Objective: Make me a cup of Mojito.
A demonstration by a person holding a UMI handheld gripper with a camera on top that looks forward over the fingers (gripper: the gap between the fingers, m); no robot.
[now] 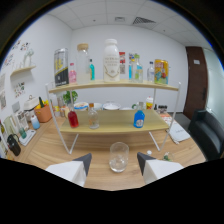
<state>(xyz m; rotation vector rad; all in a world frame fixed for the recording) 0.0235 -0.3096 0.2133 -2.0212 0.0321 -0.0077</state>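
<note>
A clear drinking glass (119,156) stands on the wooden table (55,147), just ahead of my fingers and centred between them. My gripper (114,161) is open, its two dark-tipped white fingers (84,162) on either side with a gap to the glass. Beyond the glass is a two-tier wooden shelf (115,128). On its lower tier stand a red bottle (73,119), a clear bottle (93,118) and a blue bottle (139,118). On the upper tier sit a large white bottle (111,60), a tall clear jar (83,61) and several smaller bottles.
An orange pot (43,113) and a small green plant (70,96) sit left of the shelf. A black kettle-like item (14,145) stands at the table's left edge. A dark chair (207,132) and brown door (196,80) are to the right.
</note>
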